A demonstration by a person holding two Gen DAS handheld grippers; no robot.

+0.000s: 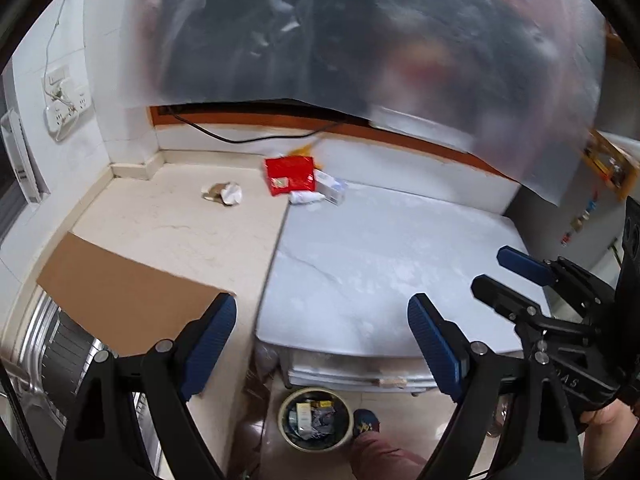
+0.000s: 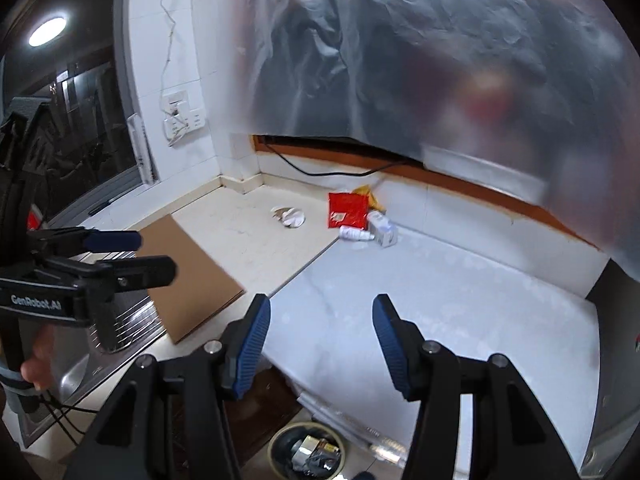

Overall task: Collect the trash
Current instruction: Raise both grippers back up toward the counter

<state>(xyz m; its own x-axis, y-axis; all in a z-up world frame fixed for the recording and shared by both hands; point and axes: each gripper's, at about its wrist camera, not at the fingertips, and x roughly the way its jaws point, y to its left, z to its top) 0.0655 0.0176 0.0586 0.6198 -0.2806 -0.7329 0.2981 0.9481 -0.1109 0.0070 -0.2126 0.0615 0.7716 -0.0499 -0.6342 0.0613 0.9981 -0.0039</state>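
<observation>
Trash lies well ahead of my jaws, both pairs spread and holding nothing: the left gripper (image 1: 322, 338) and right gripper (image 2: 320, 340) hang over the near edge of the bench (image 1: 380, 248). At the far wall sit a crumpled paper (image 1: 224, 193), a red packet (image 1: 289, 175), a small white bottle (image 1: 306, 197) lying crosswise and a white box (image 1: 331, 186). Open bench lies between, the bin (image 1: 314, 420) stands on the floor below, and I judge the right arm slightly nearer the cluster.

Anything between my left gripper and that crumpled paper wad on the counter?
Nothing in the left wrist view: bare beige counter runs from the left gripper to the paper wad; cardboard sheet lies leftward.
</observation>
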